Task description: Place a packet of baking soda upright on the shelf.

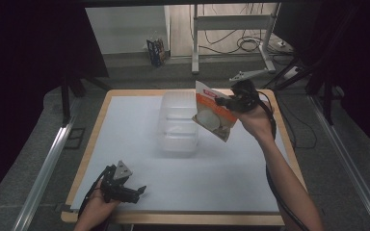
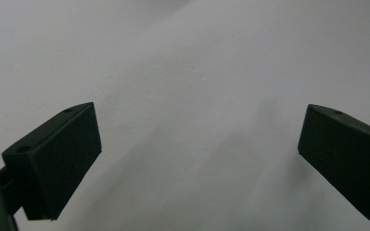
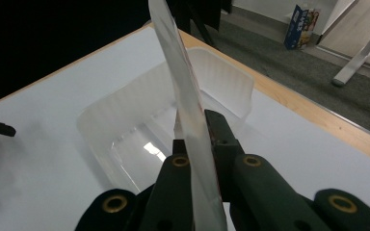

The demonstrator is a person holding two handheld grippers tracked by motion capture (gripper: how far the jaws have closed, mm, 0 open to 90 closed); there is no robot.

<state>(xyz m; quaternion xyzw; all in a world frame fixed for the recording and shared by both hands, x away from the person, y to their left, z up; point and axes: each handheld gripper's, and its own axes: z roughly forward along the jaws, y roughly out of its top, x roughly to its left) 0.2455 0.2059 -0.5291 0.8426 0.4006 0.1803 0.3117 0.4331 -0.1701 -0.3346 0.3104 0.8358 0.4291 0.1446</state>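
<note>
The biggest risk, as I judge it, lies with the packet (image 1: 215, 115), a flat orange-and-white pack held in the air at centre right of the high view, just beside and above the clear plastic tub (image 1: 177, 126). The right gripper (image 3: 197, 144) pinches it by one thin edge, jaws closed on it, so the pack hangs tilted and could twist or slip out. Lowered at that slant, it could catch the tub's rim and push the light tub across the sheet. The left gripper (image 1: 134, 190) rests at the lower left of the high view, jaws wide apart and holding nothing, well apart from the tub, so nothing steadies it.

The table (image 1: 289, 159) has a wooden edge and a white sheet on top. Beyond it, at the top of the frame, lie grey floor, a metal stand (image 1: 231, 29), loose cables and a small box (image 1: 157, 51).
</note>
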